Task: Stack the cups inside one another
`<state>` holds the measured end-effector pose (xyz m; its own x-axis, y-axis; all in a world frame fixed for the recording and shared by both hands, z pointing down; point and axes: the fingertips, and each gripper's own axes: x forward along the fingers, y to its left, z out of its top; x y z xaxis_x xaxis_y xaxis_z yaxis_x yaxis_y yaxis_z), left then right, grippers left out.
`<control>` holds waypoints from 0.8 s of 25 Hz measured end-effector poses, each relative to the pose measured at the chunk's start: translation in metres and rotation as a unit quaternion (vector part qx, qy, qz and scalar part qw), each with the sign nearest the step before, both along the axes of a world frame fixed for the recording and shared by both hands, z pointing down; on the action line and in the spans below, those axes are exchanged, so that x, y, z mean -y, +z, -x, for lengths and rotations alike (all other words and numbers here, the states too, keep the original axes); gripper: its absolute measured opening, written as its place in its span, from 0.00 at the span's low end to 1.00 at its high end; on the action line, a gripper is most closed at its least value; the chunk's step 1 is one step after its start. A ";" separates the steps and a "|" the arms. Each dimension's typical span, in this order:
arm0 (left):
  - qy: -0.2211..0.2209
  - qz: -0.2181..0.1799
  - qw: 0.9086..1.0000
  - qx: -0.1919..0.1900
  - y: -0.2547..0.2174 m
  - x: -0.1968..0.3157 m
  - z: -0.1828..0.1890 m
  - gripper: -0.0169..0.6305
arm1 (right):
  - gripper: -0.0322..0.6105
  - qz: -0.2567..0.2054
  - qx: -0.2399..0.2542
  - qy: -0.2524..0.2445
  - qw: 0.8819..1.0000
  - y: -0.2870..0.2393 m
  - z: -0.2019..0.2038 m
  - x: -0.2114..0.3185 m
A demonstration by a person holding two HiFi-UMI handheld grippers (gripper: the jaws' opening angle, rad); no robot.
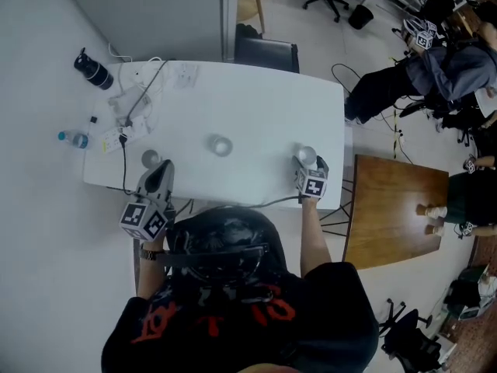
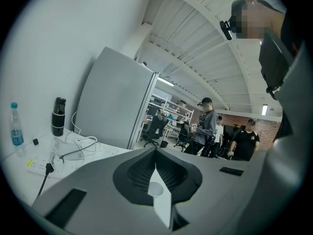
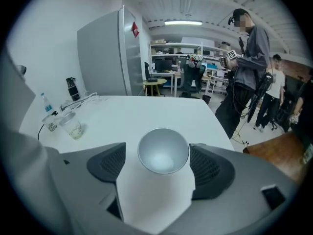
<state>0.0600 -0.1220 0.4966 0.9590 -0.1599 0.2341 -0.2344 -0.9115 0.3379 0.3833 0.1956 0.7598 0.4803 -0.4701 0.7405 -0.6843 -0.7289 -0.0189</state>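
Note:
Three cups stand along the near side of the white table (image 1: pixel 256 107). The left cup (image 1: pixel 150 158) sits just beyond the tips of my left gripper (image 1: pixel 161 169); its jaws meet at the tips, and the cup (image 2: pixel 155 189) shows small through the narrow wedge below them. A clear middle cup (image 1: pixel 221 145) stands alone, and is the middle cup (image 3: pixel 73 126) at far left in the right gripper view. The right cup (image 1: pixel 307 155) is a silvery cup (image 3: pixel 163 150) standing upright between the pads (image 3: pixel 210 165) of my right gripper (image 3: pixel 157 148), which is open; neither pad presses on it.
At the table's far left are a black bottle (image 1: pixel 93 70), a small water bottle (image 1: pixel 74 138), and a power strip with cables (image 1: pixel 128 123). A dark chair (image 1: pixel 266 53) stands behind the table. A brown wooden table (image 1: pixel 396 208) and several people are to the right.

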 end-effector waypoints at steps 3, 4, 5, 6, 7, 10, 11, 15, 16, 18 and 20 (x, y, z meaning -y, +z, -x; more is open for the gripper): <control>-0.006 0.001 1.000 -0.001 -0.001 0.000 -0.001 0.03 | 0.70 0.021 0.001 -0.002 1.000 0.005 -0.007 -0.001; -0.008 0.001 1.000 -0.001 -0.001 0.000 -0.001 0.03 | 0.68 0.025 0.002 -0.003 1.000 0.006 -0.009 -0.001; -0.009 0.001 1.000 -0.002 -0.002 0.000 -0.002 0.03 | 0.64 0.026 0.003 -0.004 1.000 0.007 -0.010 -0.002; -0.009 0.001 1.000 -0.002 -0.002 0.000 -0.002 0.03 | 0.61 0.025 0.003 -0.005 1.000 0.007 -0.010 -0.002; -0.010 0.002 1.000 -0.002 -0.001 0.000 -0.002 0.03 | 0.61 0.022 0.002 -0.006 1.000 0.007 -0.011 -0.001; -0.011 0.003 1.000 -0.003 0.000 0.002 -0.002 0.03 | 0.60 0.011 -0.004 -0.009 1.000 0.003 -0.010 0.005; -0.011 0.004 1.000 -0.003 0.000 0.003 -0.002 0.03 | 0.60 0.007 -0.006 -0.010 1.000 0.001 -0.009 0.006; -0.006 0.005 1.000 -0.004 -0.001 0.004 -0.005 0.03 | 0.60 -0.007 -0.019 -0.015 1.000 -0.015 -0.005 0.012; -0.004 0.006 1.000 -0.005 -0.001 0.005 -0.006 0.03 | 0.60 -0.010 -0.023 -0.016 1.000 -0.021 -0.004 0.014; 0.001 0.007 1.000 -0.006 0.000 0.006 -0.009 0.03 | 0.60 -0.013 -0.029 -0.021 0.999 -0.032 0.000 0.020; 0.005 0.007 1.000 -0.006 0.000 0.005 -0.011 0.03 | 0.60 -0.023 -0.040 -0.028 0.999 -0.047 0.004 0.029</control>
